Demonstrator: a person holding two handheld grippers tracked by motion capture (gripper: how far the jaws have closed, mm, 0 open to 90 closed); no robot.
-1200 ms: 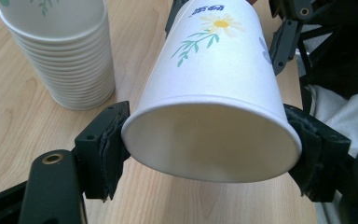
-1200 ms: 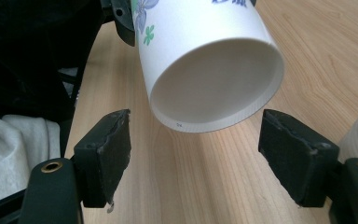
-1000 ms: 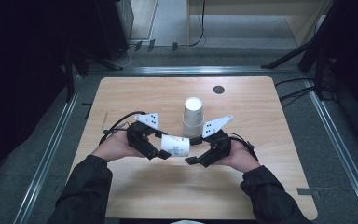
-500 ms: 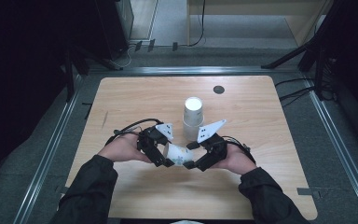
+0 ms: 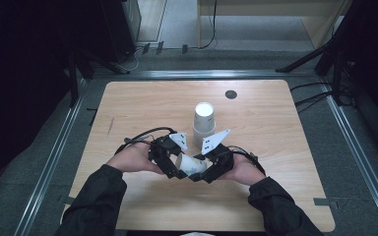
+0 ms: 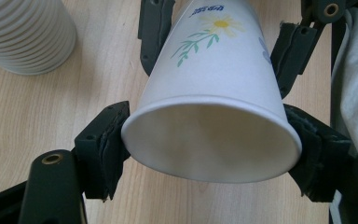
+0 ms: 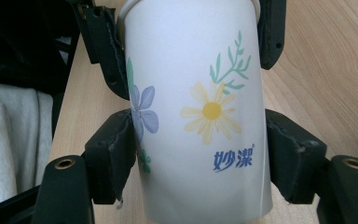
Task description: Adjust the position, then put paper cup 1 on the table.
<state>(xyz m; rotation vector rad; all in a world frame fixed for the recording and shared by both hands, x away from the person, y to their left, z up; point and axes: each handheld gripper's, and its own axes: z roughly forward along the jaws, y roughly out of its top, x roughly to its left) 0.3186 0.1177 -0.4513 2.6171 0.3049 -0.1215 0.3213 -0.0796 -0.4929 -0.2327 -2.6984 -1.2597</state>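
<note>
A white paper cup printed with flowers lies level above the near part of the wooden table, held between both grippers. My left gripper is shut on its rim end; in the left gripper view the pads press on the wide mouth of the cup. My right gripper has just been closing, and its pads now press on the cup near its base. The right gripper's jaws show farther up the cup in the left gripper view.
A stack of upturned white cups stands just beyond the grippers, with its ribbed side at the left gripper view's top left. A round black cable hole sits at the table's far side. Metal rails flank the table.
Both hands have drawn slightly nearer and lower with the cup. The right gripper, which stood open around the cup's base, has closed onto it.
</note>
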